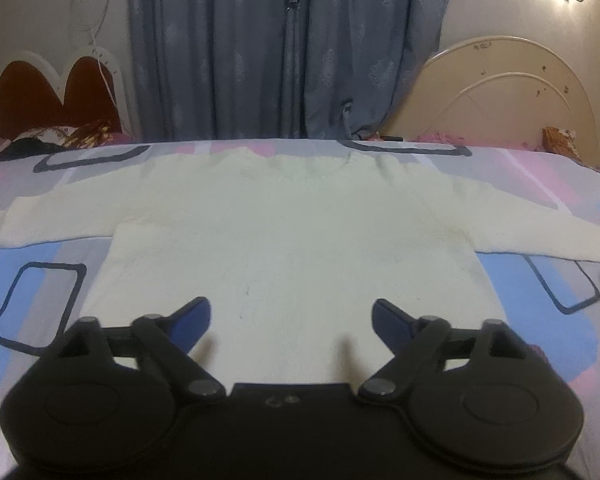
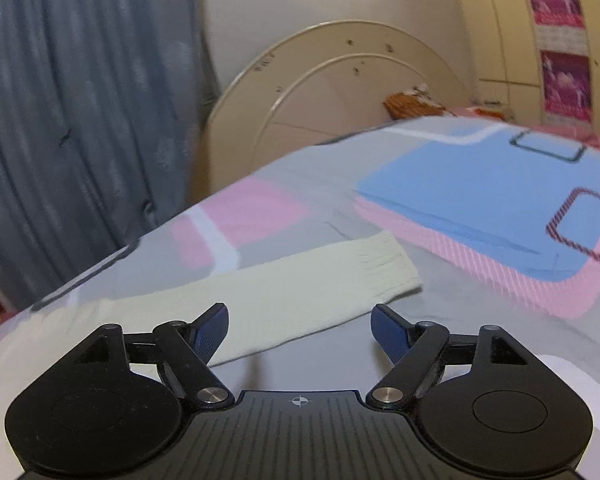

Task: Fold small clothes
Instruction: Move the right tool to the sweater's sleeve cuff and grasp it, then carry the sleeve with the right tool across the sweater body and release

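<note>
1. The left gripper hovers low over the bottom part of a cream knitted sweater; its jaws stand wide apart, the blue pads clear of the cloth, nothing between them but the fabric lying flat below.
2. The right gripper sits just above the sweater's sleeve, jaws likewise well apart and gripping nothing; the left fingertip overlaps the sleeve in the view, though whether it touches I cannot tell.
3. The sweater lies spread face-up on a bedspread patterned in blue, pink and grey blocks, body toward the left camera, both sleeves stretched out to the sides, neckline at the far edge.
4. In the right wrist view the sleeve runs aslant, its ribbed cuff ending on grey cloth near a blue patch.
5. Beyond the bed hang blue-grey curtains.
6. A cream arched headboard stands to the right, and a dark red scalloped one to the left.
</note>
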Action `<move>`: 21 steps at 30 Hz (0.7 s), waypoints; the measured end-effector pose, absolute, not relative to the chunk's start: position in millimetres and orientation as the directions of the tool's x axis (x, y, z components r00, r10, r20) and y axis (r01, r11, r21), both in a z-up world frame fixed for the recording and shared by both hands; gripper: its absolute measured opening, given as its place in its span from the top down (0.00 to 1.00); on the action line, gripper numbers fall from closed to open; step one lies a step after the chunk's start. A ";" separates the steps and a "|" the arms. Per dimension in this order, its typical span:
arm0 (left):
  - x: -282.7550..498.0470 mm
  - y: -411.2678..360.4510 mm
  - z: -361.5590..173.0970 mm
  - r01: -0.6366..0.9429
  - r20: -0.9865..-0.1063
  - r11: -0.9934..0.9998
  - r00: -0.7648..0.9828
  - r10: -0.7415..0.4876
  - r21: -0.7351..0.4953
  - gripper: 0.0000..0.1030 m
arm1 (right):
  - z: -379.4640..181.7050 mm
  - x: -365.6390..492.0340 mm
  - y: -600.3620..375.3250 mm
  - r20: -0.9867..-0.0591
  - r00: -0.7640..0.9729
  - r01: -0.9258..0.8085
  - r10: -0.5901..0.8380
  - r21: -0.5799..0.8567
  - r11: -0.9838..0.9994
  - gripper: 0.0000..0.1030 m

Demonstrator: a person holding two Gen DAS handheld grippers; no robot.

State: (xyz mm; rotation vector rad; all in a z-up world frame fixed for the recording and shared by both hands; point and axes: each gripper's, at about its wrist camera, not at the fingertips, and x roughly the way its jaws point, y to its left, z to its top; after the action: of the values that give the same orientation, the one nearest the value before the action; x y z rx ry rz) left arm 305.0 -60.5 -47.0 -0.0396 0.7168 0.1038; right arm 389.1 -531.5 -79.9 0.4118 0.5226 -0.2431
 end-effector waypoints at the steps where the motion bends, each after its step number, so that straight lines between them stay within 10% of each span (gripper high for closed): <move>1: 307.7 -57.9 -48.6 -0.119 -0.658 0.993 0.748 0.088 -0.002 0.22 | -84.0 391.2 -535.6 -0.532 0.838 0.337 -0.122 0.328 0.883 0.32; 3: 310.6 -52.3 -51.7 -0.140 -0.659 0.990 0.744 0.106 0.000 0.23 | -94.4 395.9 -550.4 -0.550 0.826 0.371 -0.123 0.366 0.854 0.49; 11: 317.7 -44.8 -61.6 -0.153 -0.681 0.988 0.722 0.123 0.016 0.23 | -106.7 391.2 -587.8 -0.545 0.833 0.432 -0.097 0.531 0.729 0.49; 16: 321.3 -40.8 -61.7 -0.146 -0.686 0.989 0.716 0.127 0.030 0.16 | -107.9 392.6 -597.8 -0.564 0.819 0.460 -0.106 0.534 0.709 0.94; 21: 329.6 -24.4 -58.7 -0.142 -0.709 0.988 0.690 0.145 0.064 0.08 | -89.4 395.8 -583.8 -0.548 0.830 0.402 -0.100 0.465 0.789 0.97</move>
State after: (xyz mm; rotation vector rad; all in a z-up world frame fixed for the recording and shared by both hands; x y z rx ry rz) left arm 329.6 -24.4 -58.7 0.0041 0.7933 0.1607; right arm 395.8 -583.8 -89.4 0.6066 0.5291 -0.2847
